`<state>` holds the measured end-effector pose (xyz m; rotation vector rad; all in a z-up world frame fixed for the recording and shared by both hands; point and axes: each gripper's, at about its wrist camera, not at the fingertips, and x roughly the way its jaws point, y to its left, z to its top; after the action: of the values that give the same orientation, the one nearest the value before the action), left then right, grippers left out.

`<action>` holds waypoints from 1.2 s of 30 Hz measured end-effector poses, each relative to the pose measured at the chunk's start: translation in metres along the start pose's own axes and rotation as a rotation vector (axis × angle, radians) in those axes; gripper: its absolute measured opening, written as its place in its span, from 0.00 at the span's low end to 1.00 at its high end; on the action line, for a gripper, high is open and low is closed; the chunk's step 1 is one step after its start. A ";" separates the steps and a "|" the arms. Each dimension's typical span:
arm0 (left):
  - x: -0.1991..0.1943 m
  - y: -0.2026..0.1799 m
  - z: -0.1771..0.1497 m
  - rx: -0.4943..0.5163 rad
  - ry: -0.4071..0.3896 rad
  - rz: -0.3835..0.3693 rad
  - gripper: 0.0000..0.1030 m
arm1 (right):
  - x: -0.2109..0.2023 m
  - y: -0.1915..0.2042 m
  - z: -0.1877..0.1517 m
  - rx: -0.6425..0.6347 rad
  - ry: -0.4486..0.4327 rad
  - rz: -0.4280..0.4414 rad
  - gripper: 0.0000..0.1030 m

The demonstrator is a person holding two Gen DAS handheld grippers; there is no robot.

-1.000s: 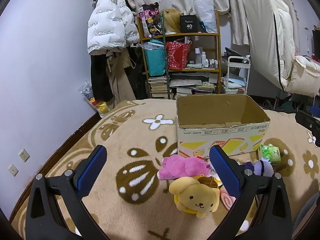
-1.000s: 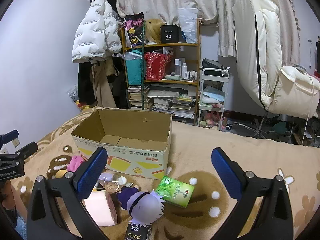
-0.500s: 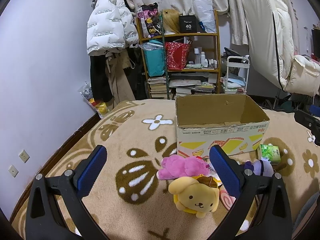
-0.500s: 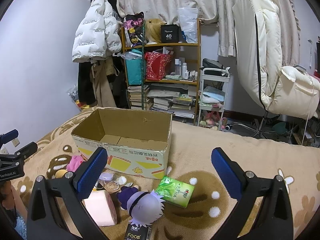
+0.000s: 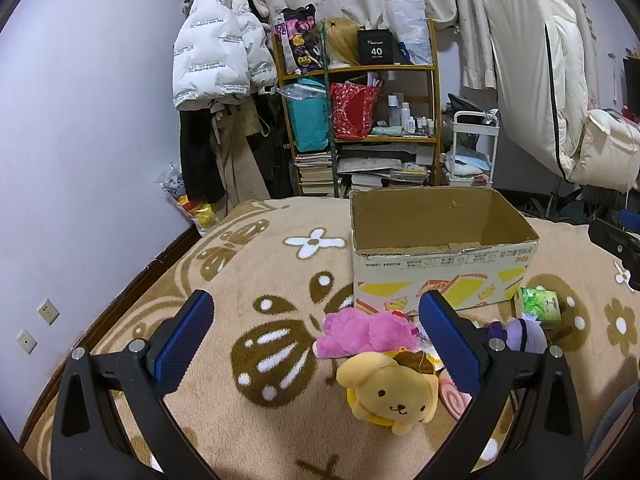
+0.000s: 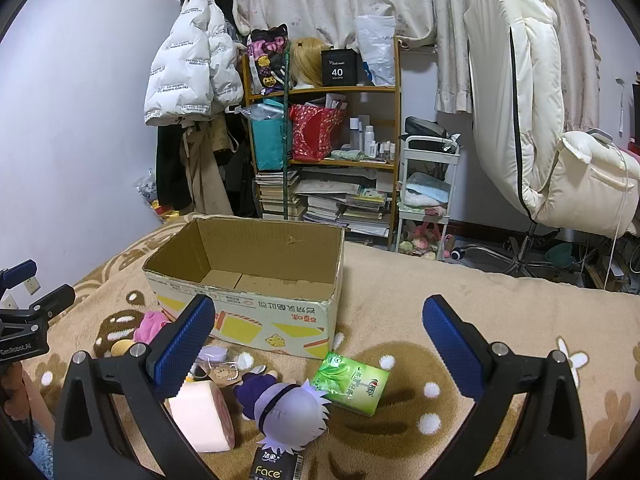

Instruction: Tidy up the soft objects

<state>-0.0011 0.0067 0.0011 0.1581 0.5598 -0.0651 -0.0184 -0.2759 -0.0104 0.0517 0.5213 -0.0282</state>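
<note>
An open, empty cardboard box (image 5: 440, 264) stands on the patterned blanket; it also shows in the right wrist view (image 6: 248, 312). In front of it lie a pink plush (image 5: 360, 332), a yellow dog plush (image 5: 390, 392), a purple-and-white doll (image 6: 288, 404), a pink roll-cake cushion (image 6: 202, 416) and a green tissue pack (image 6: 352, 382). My left gripper (image 5: 316, 332) is open and empty, hovering above the blanket just left of the plush toys. My right gripper (image 6: 320, 344) is open and empty, above the doll and tissue pack.
A "Face" packet (image 6: 276, 466) lies at the near edge, with small trinkets (image 6: 224, 364) by the box. Beyond the bed stand a cluttered shelf (image 5: 360, 120), a white cart (image 6: 428, 196), a hanging white jacket (image 5: 216, 48) and a cream chair (image 6: 560, 168).
</note>
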 end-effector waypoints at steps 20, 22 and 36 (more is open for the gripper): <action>0.001 0.000 0.000 0.003 0.006 -0.003 0.99 | -0.001 -0.003 0.001 0.007 -0.003 -0.003 1.00; 0.001 0.000 0.001 0.003 0.007 -0.004 0.99 | -0.001 -0.003 0.001 0.007 -0.003 -0.001 1.00; 0.001 0.001 -0.001 0.004 0.008 0.000 0.99 | -0.001 -0.003 0.001 0.008 -0.003 -0.002 1.00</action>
<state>-0.0006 0.0079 -0.0001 0.1621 0.5680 -0.0656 -0.0187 -0.2793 -0.0095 0.0588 0.5184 -0.0327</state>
